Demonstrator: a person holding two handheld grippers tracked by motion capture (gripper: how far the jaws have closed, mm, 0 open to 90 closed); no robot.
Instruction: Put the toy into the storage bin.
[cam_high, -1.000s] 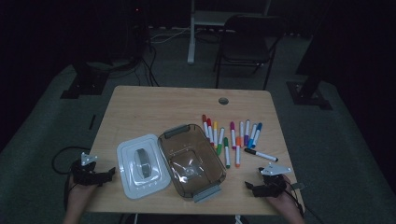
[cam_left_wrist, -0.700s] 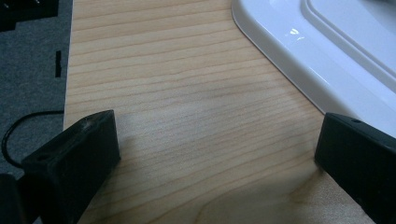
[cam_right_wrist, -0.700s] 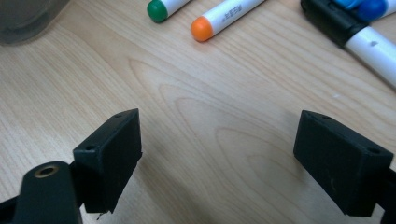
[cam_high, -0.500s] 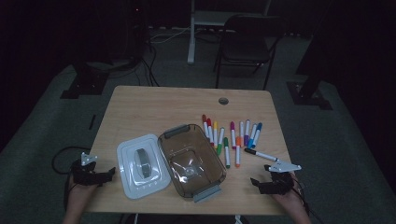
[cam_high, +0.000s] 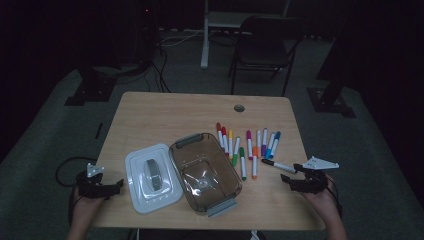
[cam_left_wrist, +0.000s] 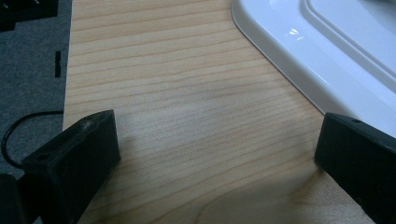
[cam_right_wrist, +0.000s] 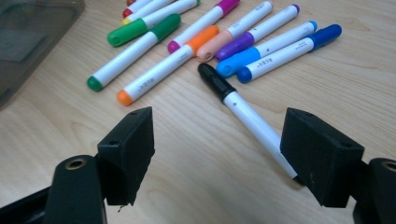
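Several coloured markers (cam_high: 245, 145) lie in a loose row on the wooden table (cam_high: 165, 115), and a black marker (cam_high: 278, 165) lies apart at their right. My right gripper (cam_high: 291, 173) hovers at that marker's right end, pointing left. In the right gripper view the black marker (cam_right_wrist: 243, 109) runs between the jaws of my right gripper (cam_right_wrist: 219, 140), its near end beside the right jaw. The jaws have just been closing and do not press on the marker. My left gripper (cam_high: 118, 183) rests open at the table's left front, beside the white lid (cam_high: 152, 177).
A clear brownish tub (cam_high: 189, 141) stands open between the lid and the markers. The left gripper view shows my left gripper (cam_left_wrist: 215, 140) over bare wood with the lid's rim (cam_left_wrist: 327, 56) at the right. A chair (cam_high: 265, 40) stands beyond the table.
My right gripper has moved right and up from the table's front edge toward the black marker's end, and its jaws have narrowed. The left gripper has stayed put.
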